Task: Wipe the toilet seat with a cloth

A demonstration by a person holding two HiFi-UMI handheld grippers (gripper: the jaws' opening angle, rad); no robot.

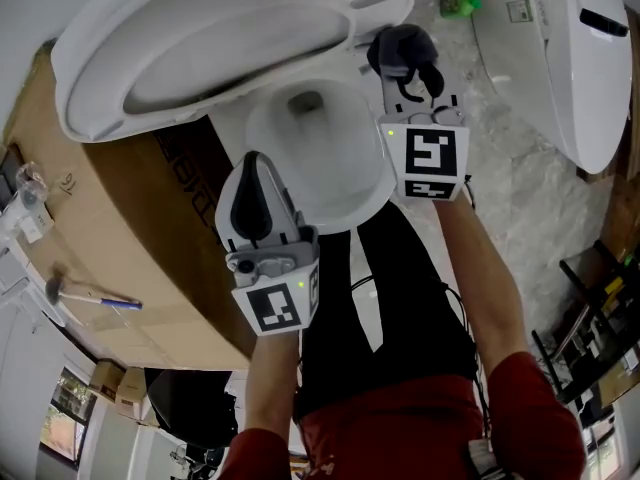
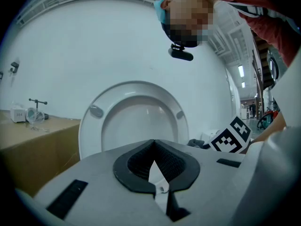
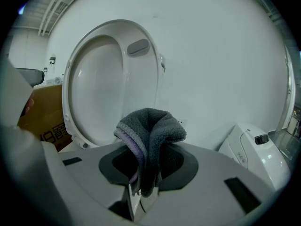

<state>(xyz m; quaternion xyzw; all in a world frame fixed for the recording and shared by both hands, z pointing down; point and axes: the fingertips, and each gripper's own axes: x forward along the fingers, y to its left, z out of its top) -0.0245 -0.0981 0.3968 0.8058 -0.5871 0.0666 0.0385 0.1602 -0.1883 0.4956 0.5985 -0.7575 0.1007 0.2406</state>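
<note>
Nearest, in the head view, the person's forearms reached out from red sleeves (image 1: 520,408). The left gripper (image 1: 253,168) hung over the near left rim of the toilet bowl (image 1: 350,183), and the right gripper (image 1: 405,68) over its far right rim.

Only the gripper views settled the claws. In its own view, the left gripper (image 2: 153,149) was clenched on nothing, pads meeting. In the other view, the right gripper (image 3: 143,173) was grasping the grey cloth (image 3: 151,131). The cloth was pinched between the jaws, its folded bulk bulging out past their tips. The head view showed that cloth (image 1: 400,50) as a dark wad at the gripper's tip.

Beyond both claws stood the toilet seat (image 2: 136,119), tilted up and apart from the cloth. The right gripper view showed its raised underside (image 3: 101,86) to the cloth's left.

Only the head view showed the hammer (image 1: 85,293) on the cardboard box (image 1: 150,258) at left. A second toilet (image 1: 565,48) stood far right.
</note>
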